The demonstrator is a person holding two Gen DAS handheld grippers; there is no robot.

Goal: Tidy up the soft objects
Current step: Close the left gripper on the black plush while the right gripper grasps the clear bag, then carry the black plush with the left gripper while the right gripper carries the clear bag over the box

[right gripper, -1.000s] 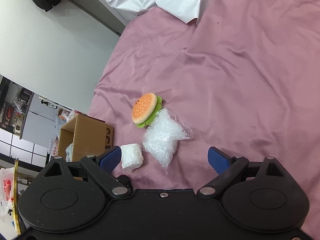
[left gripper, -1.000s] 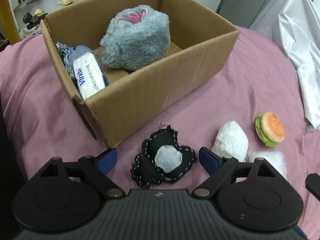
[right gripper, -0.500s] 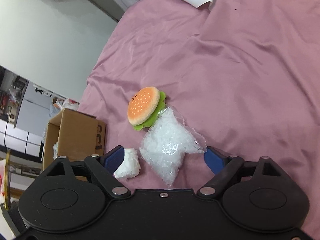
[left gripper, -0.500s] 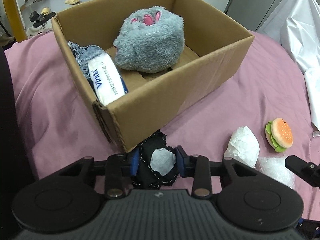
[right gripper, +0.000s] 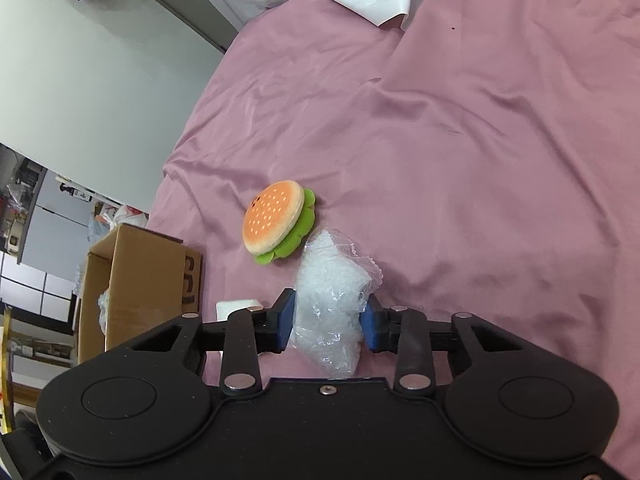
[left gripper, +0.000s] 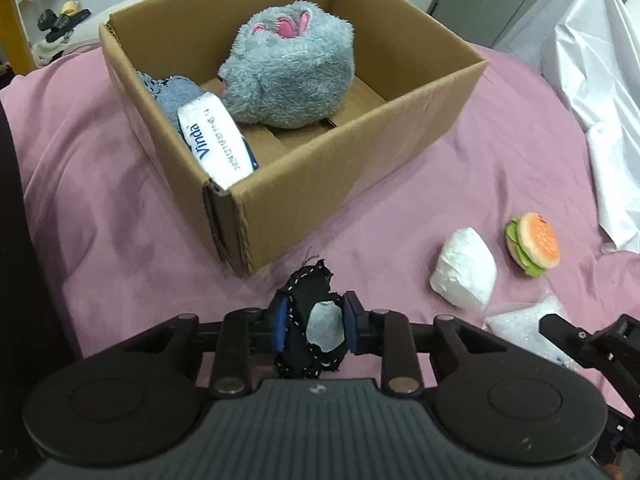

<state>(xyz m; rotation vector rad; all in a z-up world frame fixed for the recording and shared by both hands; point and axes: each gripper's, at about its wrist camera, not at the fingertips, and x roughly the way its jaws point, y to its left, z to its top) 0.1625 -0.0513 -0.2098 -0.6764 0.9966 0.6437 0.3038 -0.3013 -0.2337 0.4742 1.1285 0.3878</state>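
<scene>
Soft objects mid-collection: black white-stitched fabric scrap (left gripper: 310, 322) pinched in left gripper (left gripper: 313, 325) near brown cardboard box (left gripper: 360, 184), crinkly clear plastic bag (right gripper: 330, 308) clamped in right gripper (right gripper: 329, 326) on pink sheet (right gripper: 480, 160); next, probably lifting both over the rim.

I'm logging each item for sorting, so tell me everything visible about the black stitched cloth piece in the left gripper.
The black cloth piece is a small, crumpled scrap of dark fabric edged with white running stitches, frayed at its top, with a pale grey-white patch at its front. The left gripper is shut on it, blue pads pressing both sides. It stands bunched upright just in front of the cardboard box corner, over the pink sheet; whether it touches the sheet is unclear.
</scene>
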